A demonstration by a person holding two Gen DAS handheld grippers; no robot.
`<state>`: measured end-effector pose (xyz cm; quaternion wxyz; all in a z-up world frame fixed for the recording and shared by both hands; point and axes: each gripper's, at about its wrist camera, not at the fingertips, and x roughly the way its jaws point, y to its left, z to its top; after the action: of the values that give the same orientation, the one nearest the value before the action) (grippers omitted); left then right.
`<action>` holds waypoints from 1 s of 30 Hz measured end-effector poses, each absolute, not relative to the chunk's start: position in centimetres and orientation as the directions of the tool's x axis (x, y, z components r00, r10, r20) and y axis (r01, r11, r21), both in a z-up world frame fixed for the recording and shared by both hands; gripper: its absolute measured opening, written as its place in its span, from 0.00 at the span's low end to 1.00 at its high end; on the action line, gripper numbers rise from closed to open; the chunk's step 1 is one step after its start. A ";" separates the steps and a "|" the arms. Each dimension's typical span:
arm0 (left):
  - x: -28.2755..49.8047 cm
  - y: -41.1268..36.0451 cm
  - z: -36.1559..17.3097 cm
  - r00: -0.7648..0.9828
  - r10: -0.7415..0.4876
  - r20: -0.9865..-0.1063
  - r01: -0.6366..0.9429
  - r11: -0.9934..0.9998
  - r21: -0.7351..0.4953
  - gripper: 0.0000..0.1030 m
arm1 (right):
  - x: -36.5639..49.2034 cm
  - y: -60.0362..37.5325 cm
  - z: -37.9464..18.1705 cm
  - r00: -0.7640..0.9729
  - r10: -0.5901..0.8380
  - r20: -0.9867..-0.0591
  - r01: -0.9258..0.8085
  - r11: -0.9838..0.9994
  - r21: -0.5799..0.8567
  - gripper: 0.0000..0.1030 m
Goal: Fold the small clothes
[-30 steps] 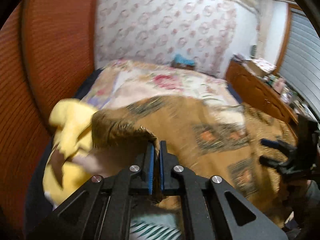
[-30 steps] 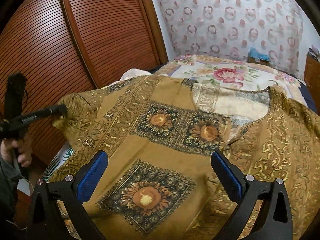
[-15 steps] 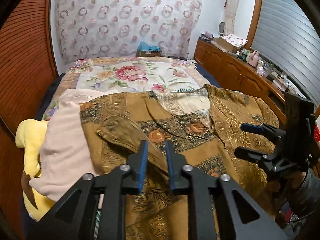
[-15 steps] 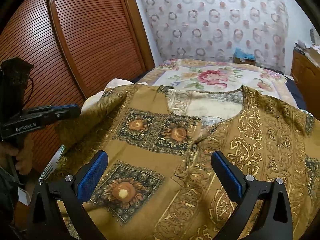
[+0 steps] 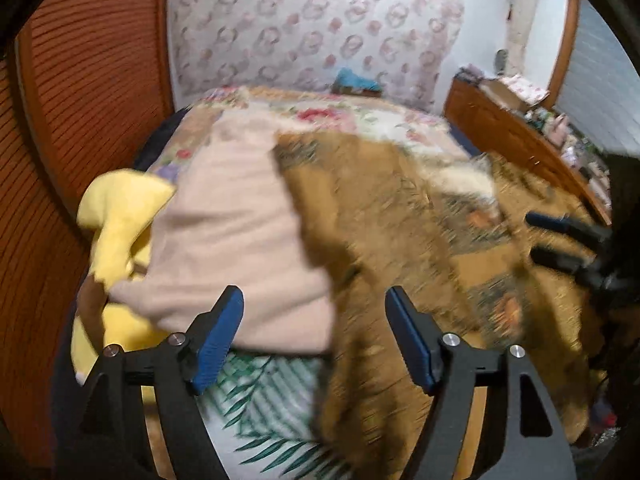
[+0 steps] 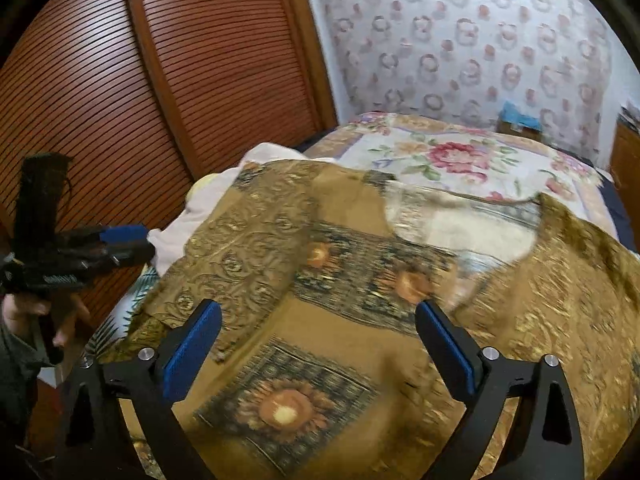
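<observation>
A golden-brown patterned top (image 6: 360,304) with sunflower squares lies spread on the bed, its left sleeve folded inward over the body (image 6: 240,248). It also shows, blurred, in the left wrist view (image 5: 400,240). My left gripper (image 5: 314,336) is open and empty above the top's left edge. It appears in the right wrist view (image 6: 128,240) at the left. My right gripper (image 6: 318,340) is open and empty above the top's lower front. It also shows at the right of the left wrist view (image 5: 556,240).
A pale pink cloth (image 5: 232,248) and a yellow cloth (image 5: 120,224) lie left of the top. A leaf-print sheet (image 5: 264,400) shows under them. The floral bedspread (image 6: 460,156) stretches behind. Wooden slatted doors (image 6: 120,100) stand at the left, a wooden dresser (image 5: 520,140) at the right.
My left gripper has opened and let go of the sleeve, which now lies folded over the top's body. It has moved back to the left edge. The right gripper stays open.
</observation>
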<state>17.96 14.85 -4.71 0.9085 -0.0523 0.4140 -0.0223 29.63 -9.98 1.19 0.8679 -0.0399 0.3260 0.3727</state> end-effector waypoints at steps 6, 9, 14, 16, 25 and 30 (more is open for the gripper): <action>17.4 15.3 -7.5 0.614 -0.033 -0.789 -0.036 0.997 -0.069 0.72 | 32.3 -6.1 0.3 0.436 0.640 -0.633 -0.711 0.676 0.193 0.64; 17.4 15.0 -8.5 0.597 -0.039 -0.801 -0.032 0.997 -0.072 0.72 | 33.9 -4.6 -0.2 0.399 0.641 -0.656 -0.724 0.659 0.204 0.60; 17.1 14.3 -9.3 0.615 -0.016 -0.788 -0.021 0.999 -0.037 0.75 | 36.9 -2.6 -1.4 0.371 0.613 -0.698 -0.721 0.663 0.200 0.52; 17.0 14.2 -9.4 0.630 -0.012 -0.776 -0.023 0.999 -0.034 0.77 | 37.2 -2.0 -1.8 0.372 0.601 -0.707 -0.720 0.668 0.189 0.49; 17.3 14.7 -9.4 0.629 -0.016 -0.777 -0.022 0.999 -0.038 0.79 | 37.1 -1.2 -2.5 0.403 0.583 -0.705 -0.716 0.681 0.154 0.41; 17.2 14.6 -9.5 0.630 -0.015 -0.777 -0.023 0.999 -0.038 0.79 | 35.2 -4.1 -0.8 0.462 0.585 -0.666 -0.697 0.705 0.135 0.42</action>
<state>17.23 14.62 -9.46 0.9024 -0.0218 0.4304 0.0021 35.24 -4.11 -0.83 0.8515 -0.0782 0.3567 0.3763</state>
